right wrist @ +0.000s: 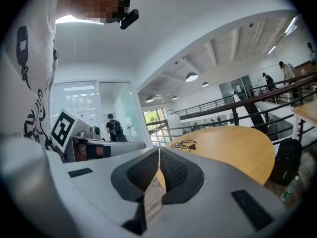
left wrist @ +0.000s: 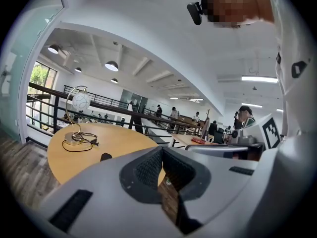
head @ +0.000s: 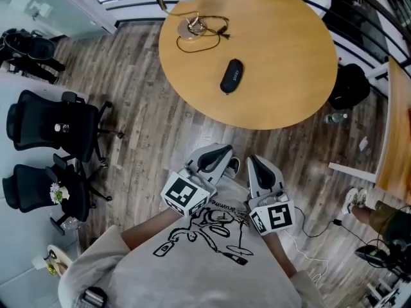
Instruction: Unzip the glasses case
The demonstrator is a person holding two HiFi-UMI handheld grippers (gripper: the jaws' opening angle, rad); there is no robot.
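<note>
Both grippers sit side by side close to the person's chest, pointing almost level toward the round, smooth wooden table (head: 282,50). The left gripper (head: 221,151) has its grey jaws pressed together on nothing. The right gripper (head: 255,162) is closed and empty too. The glasses case (head: 232,76), a dark rounded oval, lies flat on the tabletop well ahead of both tips. Its zip is too small to make out. A printed shirt (head: 205,262) hides most of the forearms.
</note>
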